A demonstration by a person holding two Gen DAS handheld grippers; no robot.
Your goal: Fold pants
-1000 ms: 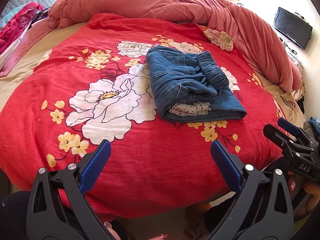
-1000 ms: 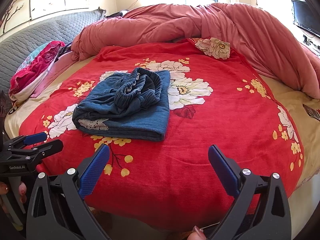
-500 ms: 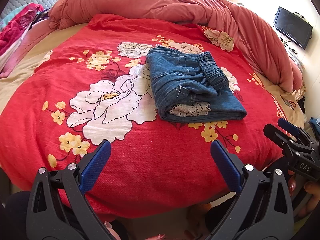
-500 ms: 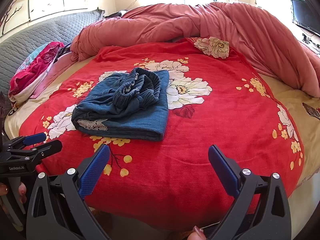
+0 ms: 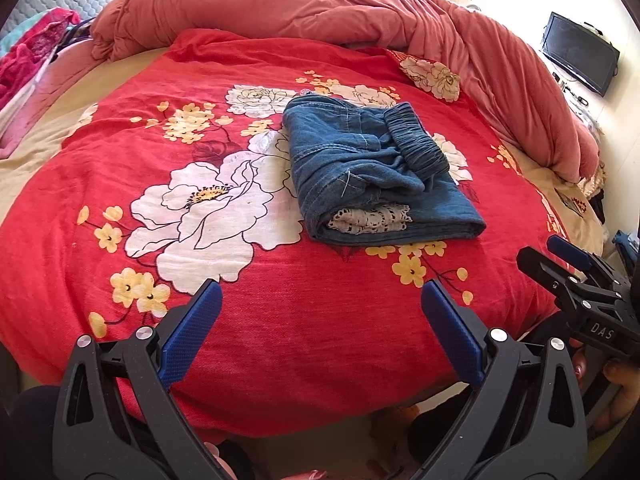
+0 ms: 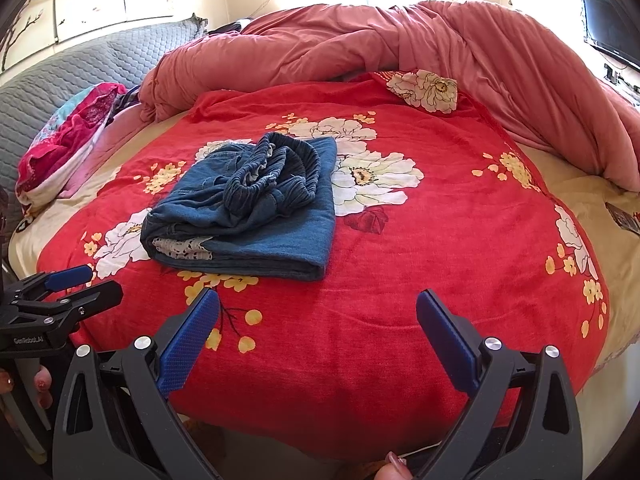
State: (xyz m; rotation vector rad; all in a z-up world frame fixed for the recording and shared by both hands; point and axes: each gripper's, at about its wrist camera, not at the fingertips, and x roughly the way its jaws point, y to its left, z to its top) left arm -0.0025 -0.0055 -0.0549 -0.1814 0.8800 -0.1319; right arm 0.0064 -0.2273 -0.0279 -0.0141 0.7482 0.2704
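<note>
Blue denim pants [image 5: 372, 172] lie folded into a compact bundle on the red floral bedspread [image 5: 200, 152], elastic waistband on top and white lace trim showing at the near fold. They also show in the right wrist view [image 6: 248, 212]. My left gripper [image 5: 320, 320] is open and empty, held back at the bed's near edge, apart from the pants. My right gripper [image 6: 318, 328] is open and empty, also near the bed's front edge. Each gripper shows at the side of the other's view, the right gripper [image 5: 576, 272] and the left gripper [image 6: 60, 292].
A rumpled pink duvet [image 5: 320, 4] is piled along the back and right of the bed. Pink and red clothes [image 6: 68, 136] lie at the left by a grey quilted headboard [image 6: 80, 68]. A TV [image 5: 580, 56] hangs on the right wall.
Both grippers have drifted very slightly; the pants have not moved and both grippers stay open.
</note>
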